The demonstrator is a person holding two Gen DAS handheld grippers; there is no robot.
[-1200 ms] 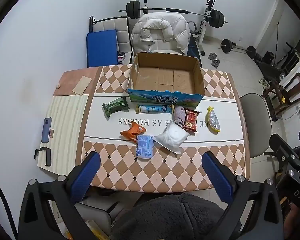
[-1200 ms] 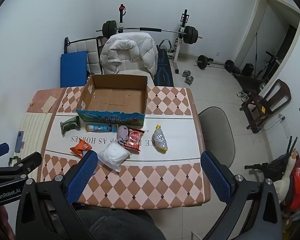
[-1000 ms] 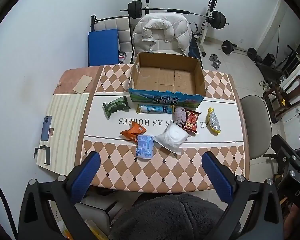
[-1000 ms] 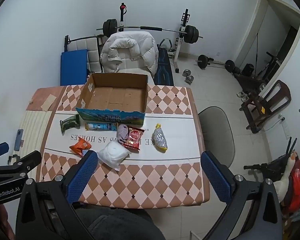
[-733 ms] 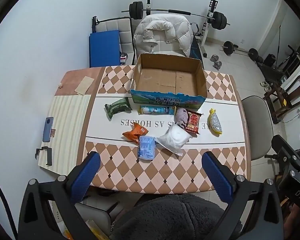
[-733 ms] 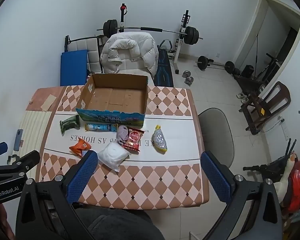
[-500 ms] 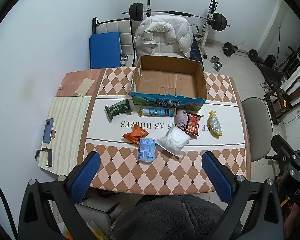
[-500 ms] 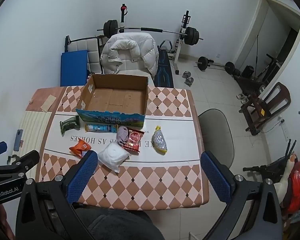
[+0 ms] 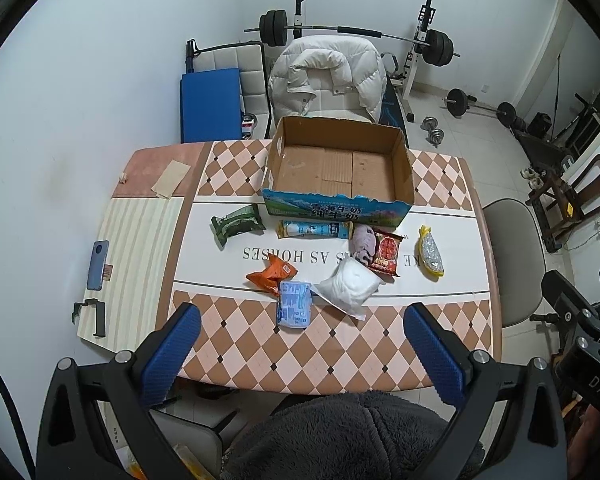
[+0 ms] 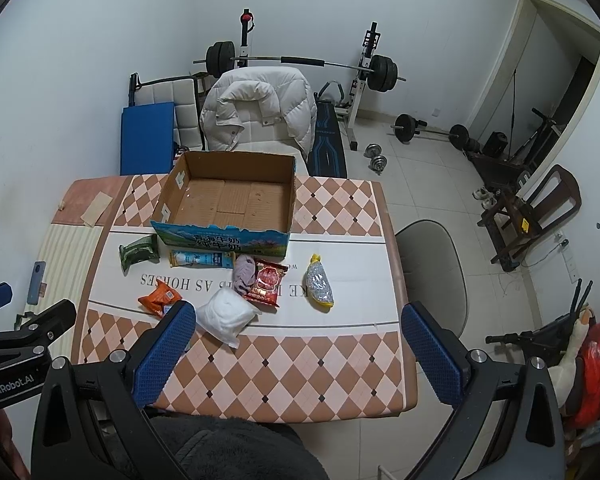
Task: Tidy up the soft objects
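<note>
Soft packets (image 9: pixel 347 289) all on table, none in cardboard box (image 9: pixel 338 170) (12 o'clock, empty). Left gripper (image 9: pixel 300 344), right gripper (image 10: pixel 298 342): jaws apart, holding nothing. Task unstarted.

A white jacket (image 9: pixel 327 76) drapes a chair beyond the table (image 9: pixel 340 352); a barbell rack (image 9: pixel 356 32) stands farther back (dumbbells (image 9: pixel 434 130) on the floor), phone (image 9: pixel 97 264) far left.

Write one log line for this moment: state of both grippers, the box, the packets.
left gripper: open, holds nothing | right gripper: open, holds nothing | box: empty | packets: all on table
</note>
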